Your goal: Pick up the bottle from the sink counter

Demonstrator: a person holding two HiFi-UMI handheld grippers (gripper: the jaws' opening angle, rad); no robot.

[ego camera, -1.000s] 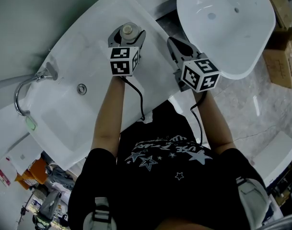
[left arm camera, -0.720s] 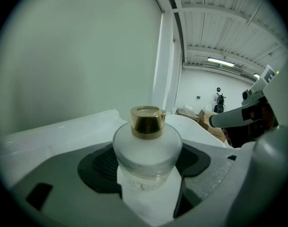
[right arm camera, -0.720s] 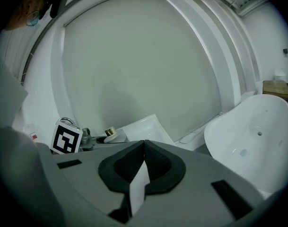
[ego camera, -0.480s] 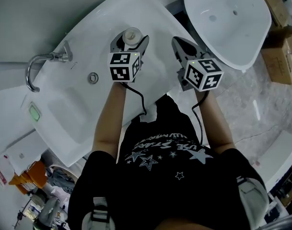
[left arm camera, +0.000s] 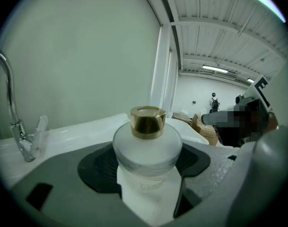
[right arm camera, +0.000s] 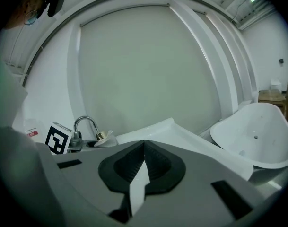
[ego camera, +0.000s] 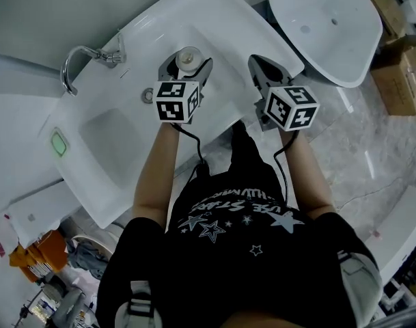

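Note:
A frosted white bottle [left arm camera: 146, 150] with a gold cap [left arm camera: 147, 122] sits between the jaws of my left gripper [left arm camera: 144, 167], which is shut on its body. In the head view the bottle [ego camera: 188, 55] shows from above, held by the left gripper [ego camera: 188, 67] over the white sink counter [ego camera: 221, 19], right of the drain [ego camera: 147, 96]. My right gripper [ego camera: 257, 65] hangs beside it near the counter's front edge. Its jaws are shut with nothing between them [right arm camera: 143, 145]. The right gripper view also catches the bottle [right arm camera: 105, 138] far off by the faucet.
A chrome faucet [ego camera: 85, 55] stands at the back of the basin [ego camera: 108, 145], and a green soap bar [ego camera: 58, 143] lies at its left. A second loose white basin [ego camera: 324, 19] rests to the right. Cardboard boxes [ego camera: 399, 60] stand on the marble floor [ego camera: 371, 162].
The sink has slid right and up in the head view, so the held bottle now sits closer to the drain and faucet. Both grippers keep their states.

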